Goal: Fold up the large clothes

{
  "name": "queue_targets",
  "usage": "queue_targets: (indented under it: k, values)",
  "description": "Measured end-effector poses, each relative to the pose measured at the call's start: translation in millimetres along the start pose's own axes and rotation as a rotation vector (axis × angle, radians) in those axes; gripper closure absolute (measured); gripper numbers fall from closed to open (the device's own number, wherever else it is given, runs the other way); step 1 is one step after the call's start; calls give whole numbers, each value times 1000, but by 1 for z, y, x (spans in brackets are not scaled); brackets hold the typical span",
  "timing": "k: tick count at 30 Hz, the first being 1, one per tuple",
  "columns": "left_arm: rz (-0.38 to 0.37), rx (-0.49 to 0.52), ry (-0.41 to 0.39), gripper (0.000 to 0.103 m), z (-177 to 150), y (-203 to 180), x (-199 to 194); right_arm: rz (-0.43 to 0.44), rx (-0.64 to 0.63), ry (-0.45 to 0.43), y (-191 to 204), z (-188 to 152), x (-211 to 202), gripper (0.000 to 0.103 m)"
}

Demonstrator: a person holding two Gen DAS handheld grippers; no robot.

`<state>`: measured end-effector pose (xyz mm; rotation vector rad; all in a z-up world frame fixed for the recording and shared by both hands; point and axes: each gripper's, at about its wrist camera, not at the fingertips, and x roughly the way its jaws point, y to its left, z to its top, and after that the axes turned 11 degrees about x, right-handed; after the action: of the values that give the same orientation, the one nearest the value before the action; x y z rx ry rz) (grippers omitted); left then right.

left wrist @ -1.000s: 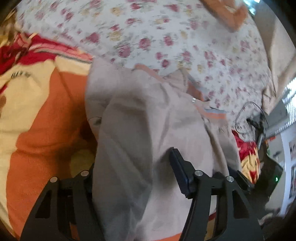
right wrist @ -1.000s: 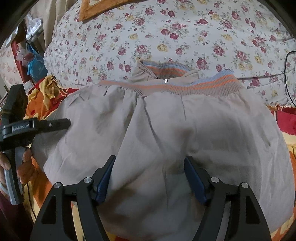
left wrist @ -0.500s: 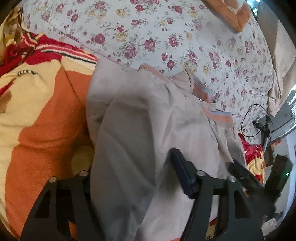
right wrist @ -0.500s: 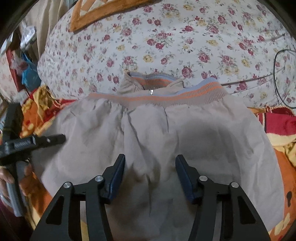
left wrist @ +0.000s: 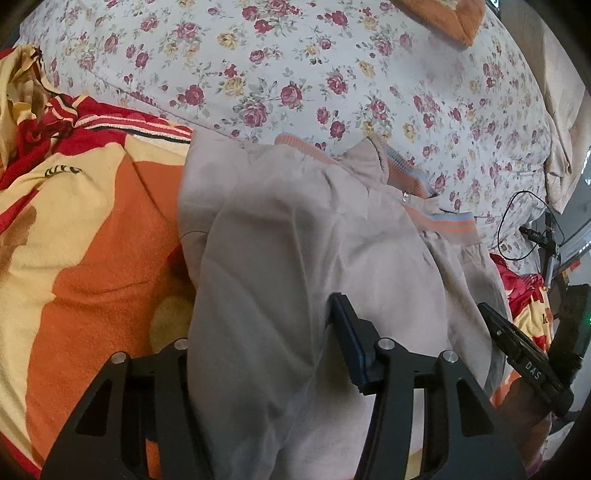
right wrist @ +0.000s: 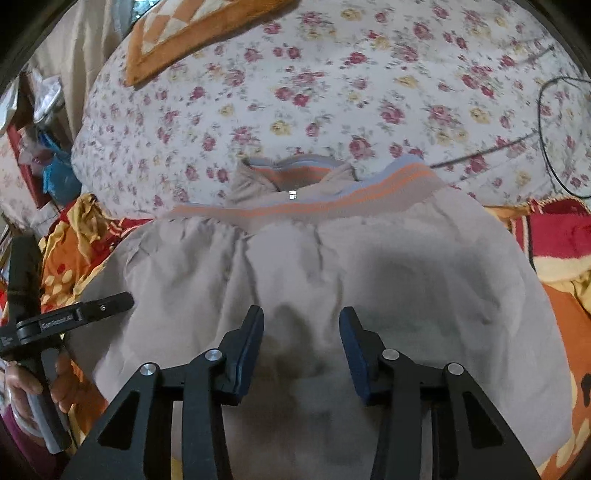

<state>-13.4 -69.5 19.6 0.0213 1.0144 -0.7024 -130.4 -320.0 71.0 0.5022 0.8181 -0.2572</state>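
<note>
A beige jacket (right wrist: 332, 273) with orange and blue striped ribbing (right wrist: 373, 192) lies folded on the bed; it also shows in the left wrist view (left wrist: 303, 240). My right gripper (right wrist: 301, 332) hovers over its near half, jaws open and empty. My left gripper (left wrist: 266, 332) is at the jacket's left edge, jaws open, with cloth draped between the fingers and hiding the left finger. The left gripper also shows at the left edge of the right wrist view (right wrist: 74, 317).
A floral quilt (right wrist: 332, 92) lies behind the jacket. An orange, yellow and red blanket (left wrist: 74, 240) lies under and left of it. A black cable (right wrist: 554, 122) runs at the right. An orange cushion (right wrist: 192, 33) sits at the back.
My right gripper's jaws have narrowed and it has drawn back toward me over the jacket. My left gripper has shifted slightly, cloth still across it.
</note>
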Motion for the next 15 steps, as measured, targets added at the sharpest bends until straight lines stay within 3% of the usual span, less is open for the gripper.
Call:
queue_targets:
  k: [10, 14, 15]
  values:
    - [14, -5, 2, 47, -5, 0, 5, -72, -83, 53, 14, -11, 25, 58]
    - [6, -18, 18, 47, -4, 0, 5, -20, -64, 25, 16, -6, 9, 58]
    - [9, -13, 17, 52, -5, -1, 4, -14, -72, 23, 17, -7, 8, 58]
